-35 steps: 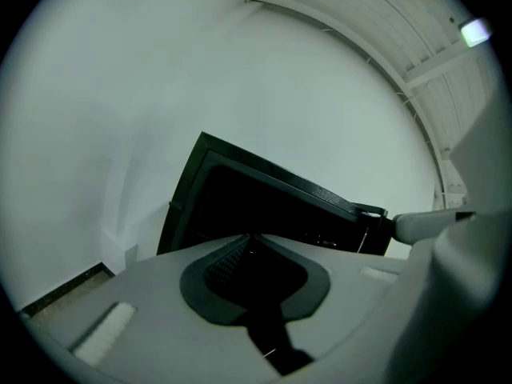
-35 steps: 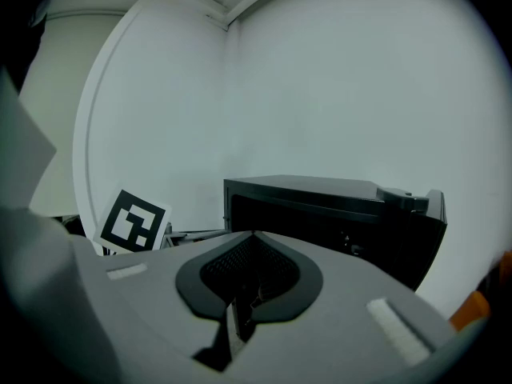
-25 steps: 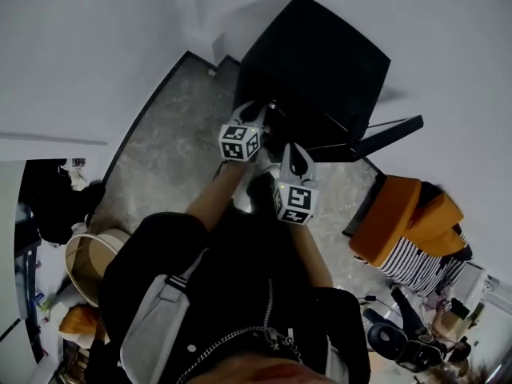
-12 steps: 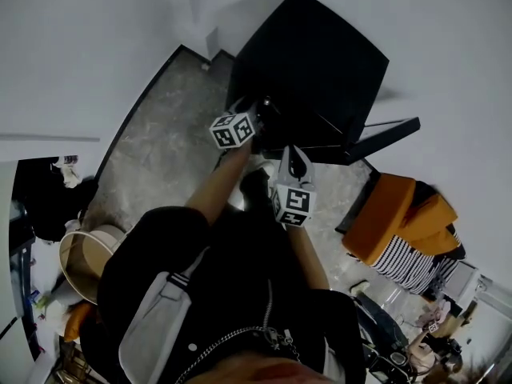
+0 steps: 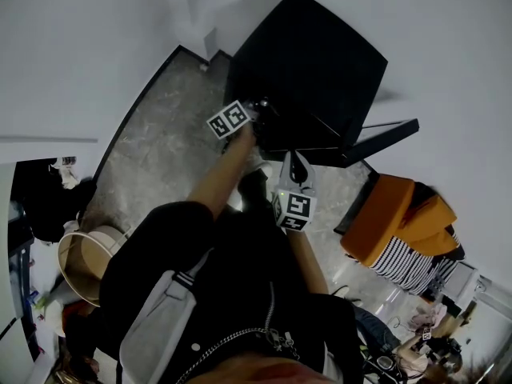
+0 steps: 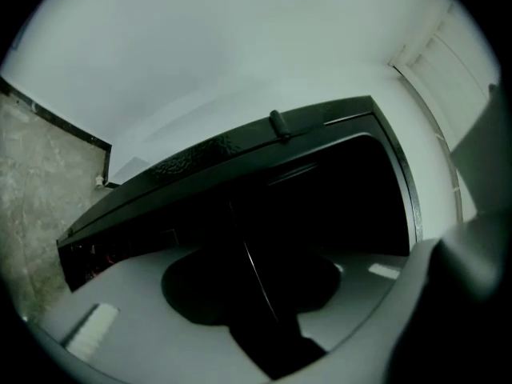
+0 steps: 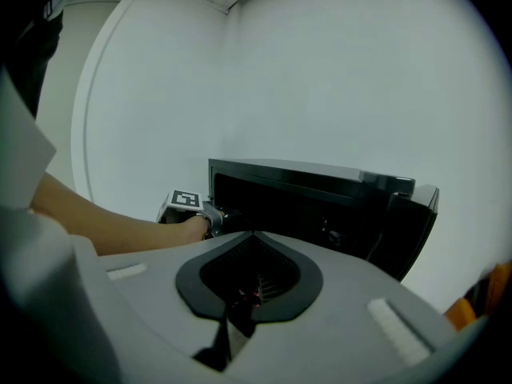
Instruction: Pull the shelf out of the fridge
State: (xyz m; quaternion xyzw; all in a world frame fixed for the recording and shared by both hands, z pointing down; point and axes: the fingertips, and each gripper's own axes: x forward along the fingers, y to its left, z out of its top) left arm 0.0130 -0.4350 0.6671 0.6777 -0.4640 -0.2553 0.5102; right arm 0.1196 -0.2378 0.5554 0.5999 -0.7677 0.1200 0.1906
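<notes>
Reaching into the little black fridge [image 5: 312,62] with my left tongs [image 5: 254,110] right now. The fridge sits on the speckled stone floor [image 5: 172,146], tucked up against the white wall [image 5: 80,54]. Its door [image 5: 384,138] is swung open, off to the right as I look down.

My left tongs are right at the open front, near the left side of the opening, with my bare forearm [image 5: 220,174] stretched out behind them. They're rolled over a bit, so the fridge looks tilted in the left gripper view. Their jaws have just been opening and now stand wide apart. All I see ahead of them is the dark inside of the fridge, and it's too murky to say whether anything sits between them.

My right tongs [image 5: 294,160] hang back, closer to my body and short of the fridge, pointing at its open front. They're closed tight with nothing in them.

As for the shelf, it isn't out on the floor or in either pair of tongs. The inside of the fridge is so dark that I honestly can't pick it out in any view.

Off to the right, past the door, an orange bundle [image 5: 392,214] lies on the floor.
</notes>
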